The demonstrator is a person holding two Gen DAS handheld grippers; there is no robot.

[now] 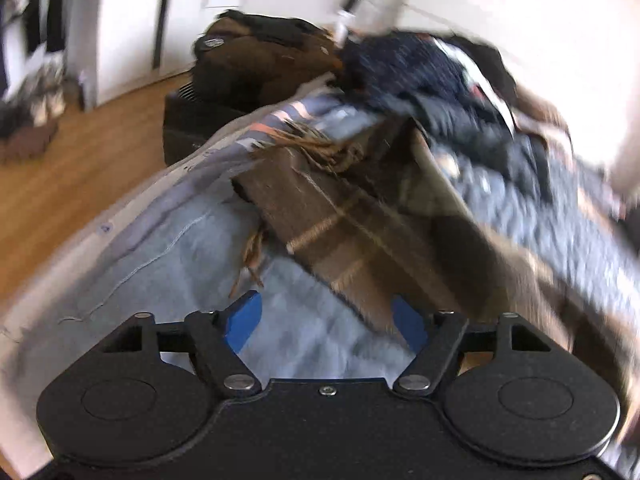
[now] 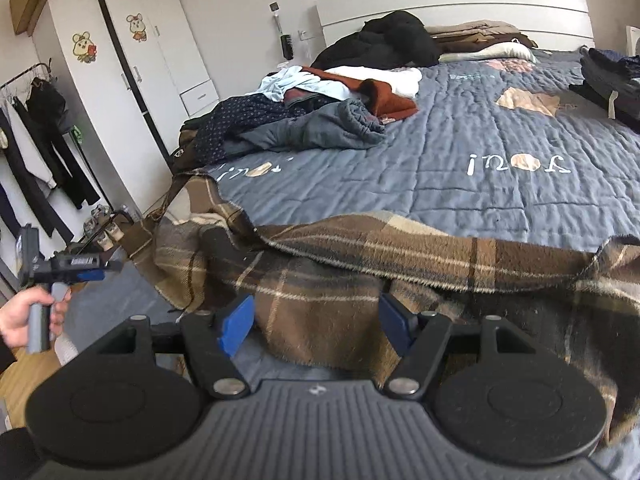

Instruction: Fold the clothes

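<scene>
A bedroom: a bed under a blue quilted cover (image 2: 460, 152), white wardrobes (image 2: 132, 64) and a clothes rack (image 2: 28, 152) off to the left. A brown plaid blanket (image 2: 360, 268) lies rumpled along the cover's near edge, directly ahead of the right gripper (image 2: 316, 324), whose blue fingers stand apart with nothing between them. Beyond it sits a heap of clothes (image 2: 320, 116). The left gripper (image 1: 326, 324) is likewise spread wide and empty, the blanket just ahead to its right.
</scene>
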